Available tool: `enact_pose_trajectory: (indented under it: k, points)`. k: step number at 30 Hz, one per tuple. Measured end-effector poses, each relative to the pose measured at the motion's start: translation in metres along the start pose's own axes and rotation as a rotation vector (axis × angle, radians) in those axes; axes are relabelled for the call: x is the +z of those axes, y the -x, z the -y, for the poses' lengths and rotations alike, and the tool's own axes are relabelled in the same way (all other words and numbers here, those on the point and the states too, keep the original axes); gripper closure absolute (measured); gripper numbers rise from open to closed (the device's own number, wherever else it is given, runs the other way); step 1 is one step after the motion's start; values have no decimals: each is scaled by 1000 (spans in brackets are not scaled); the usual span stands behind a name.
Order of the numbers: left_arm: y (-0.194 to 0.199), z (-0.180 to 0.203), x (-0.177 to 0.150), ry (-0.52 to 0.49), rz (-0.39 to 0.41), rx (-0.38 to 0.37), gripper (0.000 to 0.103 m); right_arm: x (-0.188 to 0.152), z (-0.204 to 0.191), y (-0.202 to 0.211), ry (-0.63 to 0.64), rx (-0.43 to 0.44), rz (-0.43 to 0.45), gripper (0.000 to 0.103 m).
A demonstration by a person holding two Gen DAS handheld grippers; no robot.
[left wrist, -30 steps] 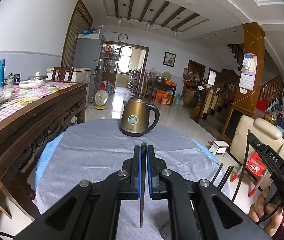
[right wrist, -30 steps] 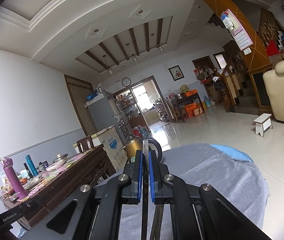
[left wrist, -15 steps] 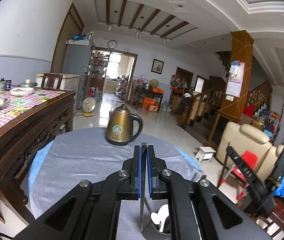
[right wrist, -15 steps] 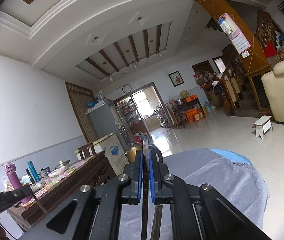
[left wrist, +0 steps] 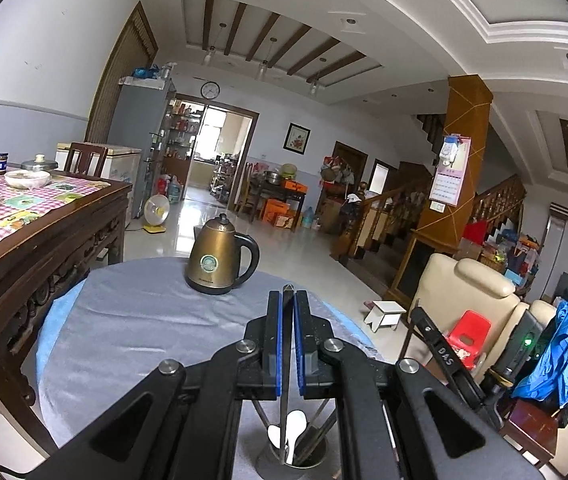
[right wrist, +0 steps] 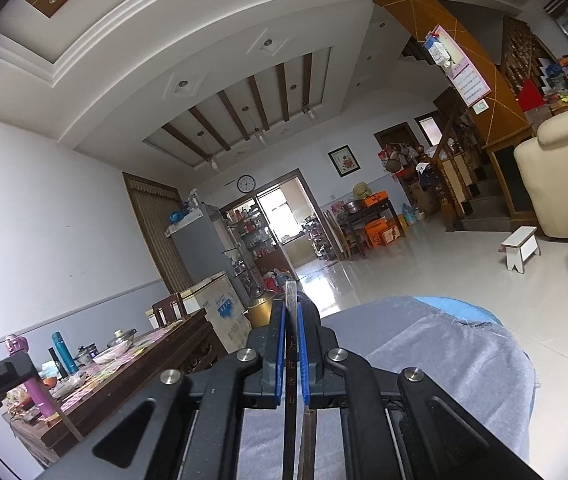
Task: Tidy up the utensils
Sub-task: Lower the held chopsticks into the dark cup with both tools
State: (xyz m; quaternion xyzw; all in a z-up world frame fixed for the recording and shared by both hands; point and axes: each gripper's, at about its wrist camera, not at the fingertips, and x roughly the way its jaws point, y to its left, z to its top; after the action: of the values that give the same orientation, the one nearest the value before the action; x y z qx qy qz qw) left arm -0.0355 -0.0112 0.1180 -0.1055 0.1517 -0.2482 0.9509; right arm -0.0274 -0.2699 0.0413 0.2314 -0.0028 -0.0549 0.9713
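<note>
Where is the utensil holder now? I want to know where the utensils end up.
In the left wrist view, the utensil holder stands at the bottom centre on the grey tablecloth, directly below the left claw, holding a white spoon.

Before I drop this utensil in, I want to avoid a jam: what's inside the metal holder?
In the metal holder: a white spoon and dark chopsticks leaning against the rim. The left gripper covers their upper ends and the holder's far side.

The left hand-held gripper (left wrist: 287, 300) points slightly downward, its blue-padded jaws clamped on a thin chopstick (left wrist: 286, 294). The right hand-held gripper (right wrist: 291, 312) points level, rolled a little, jaws pinched on another dark chopstick (right wrist: 290, 292).
</note>
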Motion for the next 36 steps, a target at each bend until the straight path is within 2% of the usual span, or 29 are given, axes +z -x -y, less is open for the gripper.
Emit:
enact_pose_trajectory:
  k: [7,16,25,36]
  points:
    - [-1,2,-1,19,-6,-10,98,0,-8,-5,20,-23,57,96]
    - [-9,9,-7,27,-11,-23,98,-14,-15,-6,53,-123,147,96]
    - [-19,5,-13,32,-31,3,98,-20,-31,-1,129,-118,163,96]
    - [-29,-2,-22,42,-56,46,98,-30,-43,-5,166,-102,134,96]
